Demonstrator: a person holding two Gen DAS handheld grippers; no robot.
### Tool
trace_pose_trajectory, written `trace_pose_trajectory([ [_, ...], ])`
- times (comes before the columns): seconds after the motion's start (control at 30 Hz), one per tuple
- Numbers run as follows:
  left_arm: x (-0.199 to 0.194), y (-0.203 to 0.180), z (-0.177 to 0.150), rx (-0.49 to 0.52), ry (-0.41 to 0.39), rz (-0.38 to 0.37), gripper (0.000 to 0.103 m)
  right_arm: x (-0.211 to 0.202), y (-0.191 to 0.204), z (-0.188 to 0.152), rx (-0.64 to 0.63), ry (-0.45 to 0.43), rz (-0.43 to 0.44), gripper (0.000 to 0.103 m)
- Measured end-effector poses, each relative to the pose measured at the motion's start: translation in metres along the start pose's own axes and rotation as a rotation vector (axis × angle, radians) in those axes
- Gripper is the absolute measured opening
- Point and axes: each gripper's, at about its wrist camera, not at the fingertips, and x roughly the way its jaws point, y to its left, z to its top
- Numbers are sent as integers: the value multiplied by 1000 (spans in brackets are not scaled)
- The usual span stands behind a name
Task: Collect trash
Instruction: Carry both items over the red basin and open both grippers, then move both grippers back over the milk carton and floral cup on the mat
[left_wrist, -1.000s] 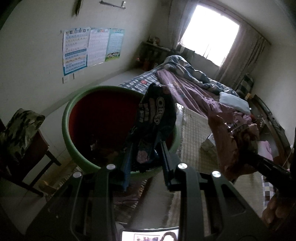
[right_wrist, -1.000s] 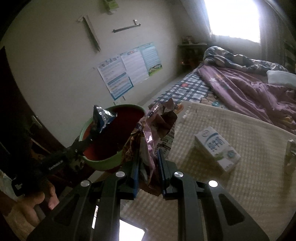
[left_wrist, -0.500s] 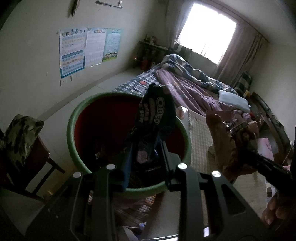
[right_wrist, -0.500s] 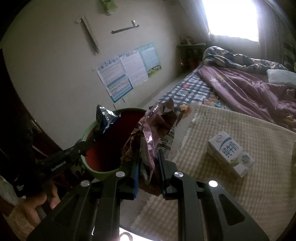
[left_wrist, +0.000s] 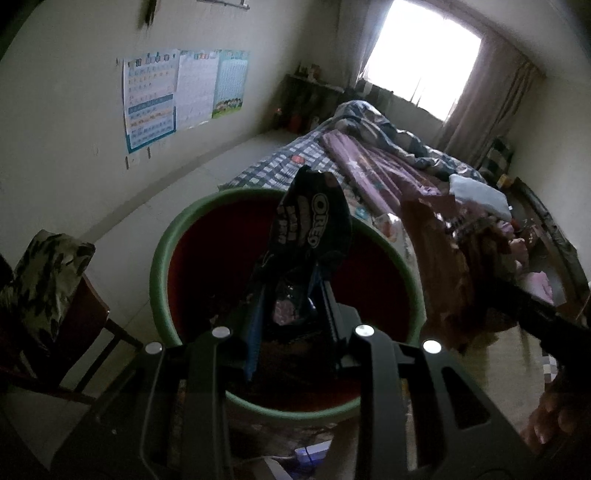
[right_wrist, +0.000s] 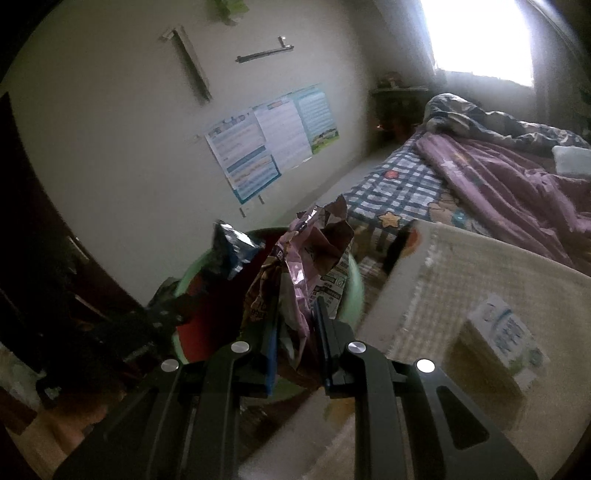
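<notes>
Left tongs (left_wrist: 291, 295) clenched on a dark Oreo wrapper (left_wrist: 314, 225), held directly above the open mouth of the bin (left_wrist: 159, 258) (green rim, red inside). Right tongs (right_wrist: 295, 325) clenched on a crumpled pink-and-brown snack wrapper (right_wrist: 314, 247), just beside the bin's rim (right_wrist: 354, 280) on the bed side. White milk carton (right_wrist: 506, 336) lies on the beige mat (right_wrist: 461, 266) beside the purple quilt (right_wrist: 517, 177). Posters (left_wrist: 181, 92) on wall.
</notes>
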Motion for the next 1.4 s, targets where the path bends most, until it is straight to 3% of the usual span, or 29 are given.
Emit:
trace_pose_trajectory([
  [0.2, 14, 5, 2, -23, 15, 22, 30, 23, 13, 7, -24, 24, 17, 21],
  [0.23, 14, 7, 2, -29, 14, 22, 33, 25, 13, 7, -19, 25, 20, 29],
  [0.3, 14, 11, 2, -45, 8, 25, 54, 24, 12, 6, -8, 16, 31, 43],
  [0.33, 13, 13, 2, -54, 0, 28, 55, 23, 12, 7, -6, 10, 31, 47],
  [0.5, 9, 12, 1, -86, -2, 43, 67, 8, -2, 5, 27, -7, 15, 49],
  [0.7, -6, -25, -2, -53, -22, -2, 72, -26, -45, -12, 90, -32, -75, 57],
  [0.93, -10, -95, -17, 21, 4, -121, 77, -72, -131, -34, 100, -55, -376, 58],
  [1.07, -5, -133, -33, 68, 44, -159, 77, -65, -177, -43, 72, 14, -498, 58],
  [1.2, 0, -157, -44, 88, 85, -160, 78, -54, -207, -52, 51, 74, -512, 58],
  [1.4, 10, -175, -59, 59, 127, -148, 78, -36, -232, -58, 36, 145, -437, 58],
])
